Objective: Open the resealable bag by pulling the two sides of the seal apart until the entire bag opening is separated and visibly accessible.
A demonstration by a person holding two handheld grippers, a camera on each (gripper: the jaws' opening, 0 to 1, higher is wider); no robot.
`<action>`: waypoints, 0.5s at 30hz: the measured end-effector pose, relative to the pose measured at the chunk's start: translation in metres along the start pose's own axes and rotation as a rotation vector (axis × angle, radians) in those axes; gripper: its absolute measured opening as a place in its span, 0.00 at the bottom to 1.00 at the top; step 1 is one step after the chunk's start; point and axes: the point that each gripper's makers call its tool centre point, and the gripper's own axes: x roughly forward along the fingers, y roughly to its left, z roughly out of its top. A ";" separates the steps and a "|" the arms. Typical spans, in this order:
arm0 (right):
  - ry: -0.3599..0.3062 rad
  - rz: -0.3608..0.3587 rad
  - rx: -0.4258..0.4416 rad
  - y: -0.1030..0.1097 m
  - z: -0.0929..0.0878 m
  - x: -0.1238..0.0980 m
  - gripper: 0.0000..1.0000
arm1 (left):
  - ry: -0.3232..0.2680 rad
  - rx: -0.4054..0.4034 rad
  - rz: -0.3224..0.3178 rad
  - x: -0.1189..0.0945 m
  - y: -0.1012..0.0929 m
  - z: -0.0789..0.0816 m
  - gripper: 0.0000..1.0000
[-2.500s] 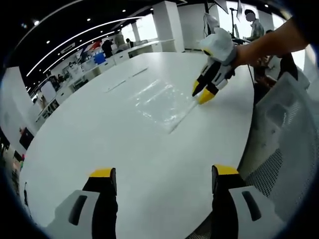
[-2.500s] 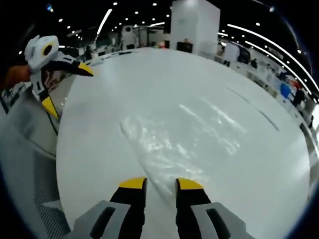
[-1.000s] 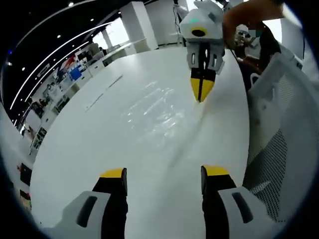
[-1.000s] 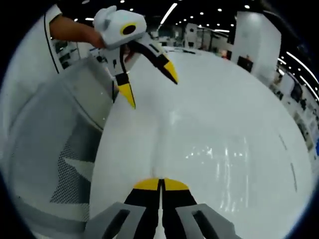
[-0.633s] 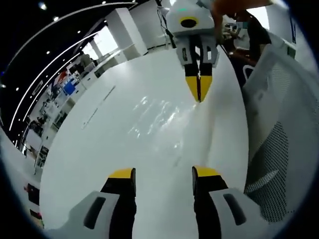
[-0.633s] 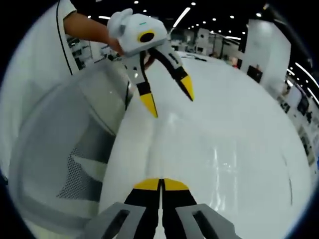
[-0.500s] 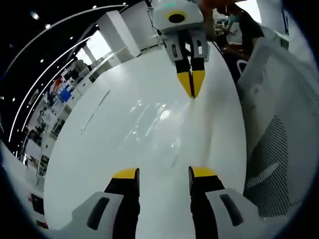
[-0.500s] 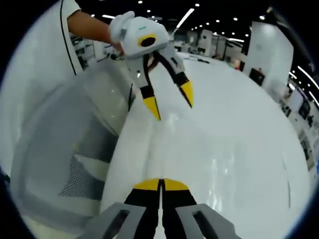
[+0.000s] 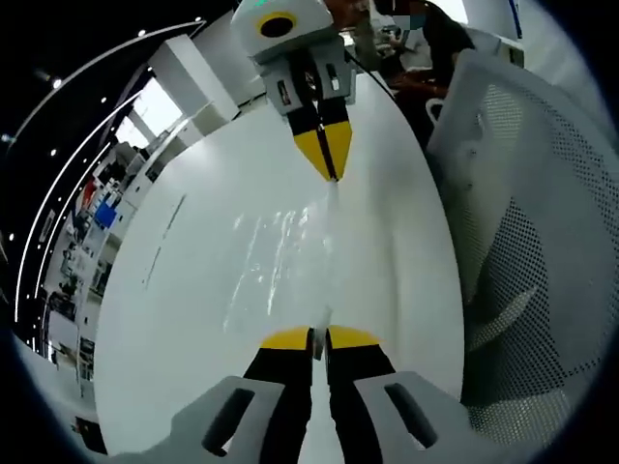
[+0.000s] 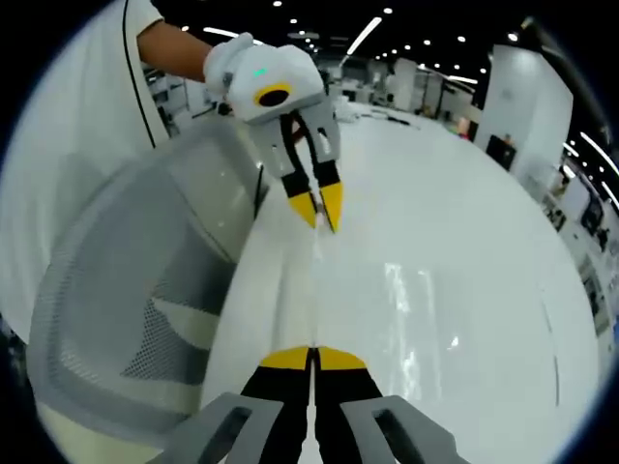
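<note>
Closing since the earlier frame, your left gripper point(image 9: 319, 335) is now pinching the seal edge of the clear plastic resealable bag point(image 9: 276, 256) lying on the white table point(image 9: 184, 319), opposite your clamped right gripper point(image 10: 311, 354), so pulling apart can begin.

Clear resealable bag point(image 9: 280, 256) stretched flat over the white table point(image 9: 193, 319).

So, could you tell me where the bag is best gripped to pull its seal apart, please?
Grip the bag along its seal edge, the long edge nearest the chair, one lip per side. It lies flat and clear on the table, so only that edge gives purchase. The left gripper and right gripper already pinch it at opposite ends.
</note>
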 end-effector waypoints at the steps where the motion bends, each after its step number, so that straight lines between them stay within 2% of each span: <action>1: -0.002 -0.003 0.007 0.000 0.000 0.000 0.00 | -0.006 0.009 0.000 0.000 0.000 0.001 0.00; 3: -0.003 -0.007 0.014 -0.001 0.000 -0.001 0.00 | -0.009 0.010 -0.005 -0.001 -0.001 0.003 0.00; 5: -0.005 -0.022 0.085 -0.001 -0.001 0.000 0.00 | -0.010 0.004 -0.010 -0.002 -0.001 0.003 0.00; 7: -0.004 -0.026 0.086 -0.002 -0.001 -0.001 0.00 | -0.026 0.024 -0.007 -0.003 -0.001 0.006 0.00; 9: -0.011 -0.026 0.145 0.000 0.000 -0.001 0.01 | -0.035 0.007 -0.012 -0.003 -0.002 0.007 0.00; 12: -0.040 -0.050 0.141 -0.004 0.010 -0.004 0.08 | -0.043 -0.015 -0.016 -0.003 -0.002 0.008 0.00; 15: -0.081 -0.055 0.132 -0.003 0.026 -0.002 0.09 | -0.047 -0.025 -0.011 -0.003 -0.001 0.009 0.00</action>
